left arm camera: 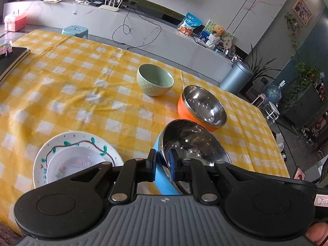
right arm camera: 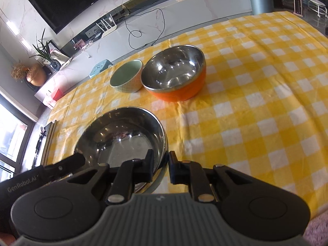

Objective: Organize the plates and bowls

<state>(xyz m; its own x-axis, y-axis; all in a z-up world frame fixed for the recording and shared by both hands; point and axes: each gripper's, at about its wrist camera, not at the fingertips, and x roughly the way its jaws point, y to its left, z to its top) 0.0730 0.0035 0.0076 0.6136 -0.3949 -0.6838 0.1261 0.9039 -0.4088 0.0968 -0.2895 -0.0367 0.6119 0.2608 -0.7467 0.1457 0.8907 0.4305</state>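
A steel-lined blue bowl (left arm camera: 190, 143) sits near the table's front, and both grippers hold its rim. My left gripper (left arm camera: 163, 167) is shut on its near-left rim, one finger outside and one inside. In the right wrist view the same bowl (right arm camera: 121, 137) shows, and my right gripper (right arm camera: 161, 168) is shut on its near-right rim. A steel-lined orange bowl (left arm camera: 202, 107) stands just behind it and also shows in the right wrist view (right arm camera: 174, 73). A green ceramic bowl (left arm camera: 154, 80) (right arm camera: 127, 75) stands farther back. A small white bowl (left arm camera: 75, 164) rests in a painted white plate (left arm camera: 51, 145) at the front left.
The table wears a yellow checked cloth (left arm camera: 82, 94). Dark notebooks (left arm camera: 12, 57) lie at its far left edge. Behind the table runs a low white TV bench (left arm camera: 143, 24) with a router and cables. A grey bin (left arm camera: 235, 78) stands beyond the right corner.
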